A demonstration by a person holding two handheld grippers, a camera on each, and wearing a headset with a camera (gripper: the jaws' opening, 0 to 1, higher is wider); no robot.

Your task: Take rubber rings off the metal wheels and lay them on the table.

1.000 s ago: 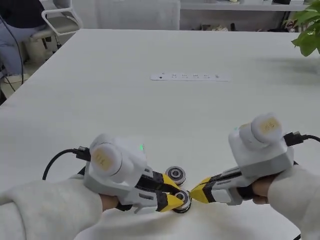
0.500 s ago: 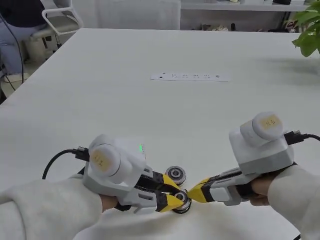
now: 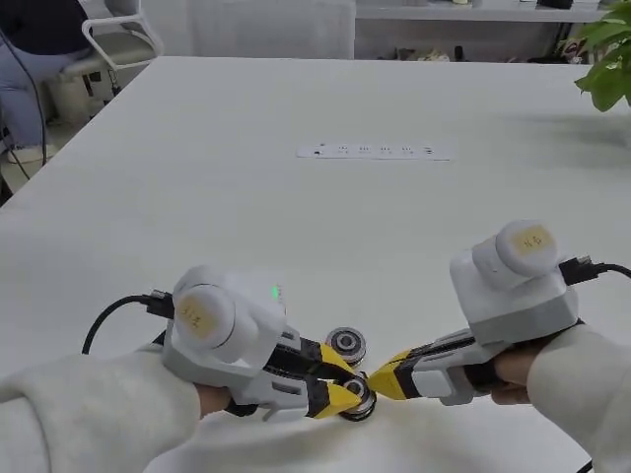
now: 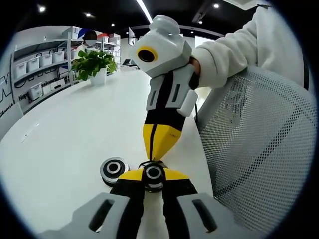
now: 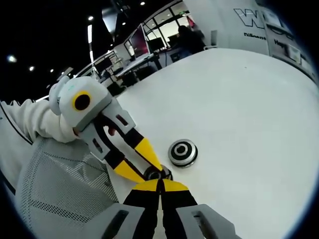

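the task looked barely begun. at lower centre the left gripper [image 3: 345, 391] clamped one metal wheel [image 3: 361, 395]. the right gripper [image 3: 381, 380], jaws pressed together, nipped its rim; whether it had the rubber ring, i could not tell. the second wheel [image 3: 346, 344] lay just above, apparently untouched.

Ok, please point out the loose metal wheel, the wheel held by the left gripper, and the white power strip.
loose round metal wheel [image 3: 346, 344], head view, its hub.
gripped round metal wheel [image 4: 153, 174], left gripper view, its hub.
long white power strip [image 3: 375, 152], head view, its middle.
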